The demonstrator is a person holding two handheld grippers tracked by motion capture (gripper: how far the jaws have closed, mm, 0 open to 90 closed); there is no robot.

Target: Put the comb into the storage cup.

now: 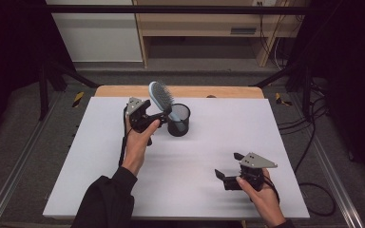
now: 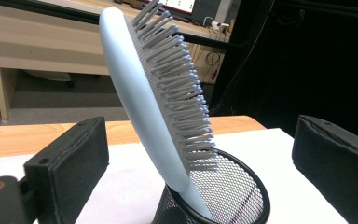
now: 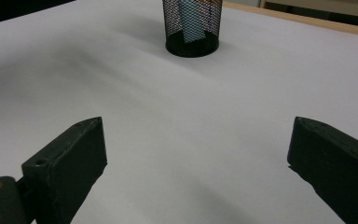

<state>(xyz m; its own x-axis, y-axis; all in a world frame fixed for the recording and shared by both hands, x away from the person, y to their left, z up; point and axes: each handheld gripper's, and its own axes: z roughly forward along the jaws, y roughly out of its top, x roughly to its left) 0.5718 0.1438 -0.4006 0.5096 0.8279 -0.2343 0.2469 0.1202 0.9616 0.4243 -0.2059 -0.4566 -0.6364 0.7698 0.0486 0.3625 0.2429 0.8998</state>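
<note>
1. Wide-open jaws of the left gripper point(image 2: 200, 158) flank the hairbrush point(image 2: 158, 102) without touching it.
2. Handle down, the hairbrush leans in the black mesh cup point(image 2: 233, 196), propped by its rim, seemingly just released.
3. Right gripper point(image 1: 228, 176), also open and empty, rests well apart on the white table point(image 1: 266, 123).

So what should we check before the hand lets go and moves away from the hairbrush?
1. Hairbrush handle down inside the mesh cup: ok.
2. Left gripper open, jaws apart from the brush on both sides: ok.
3. Brush standing straight: not ok, it leans on the rim, bristle head sticking out above.
4. Cup upright on the white table: ok.
5. Right gripper open, well away from the cup: ok.
6. Brush will stay put unaided: cannot tell.
</note>
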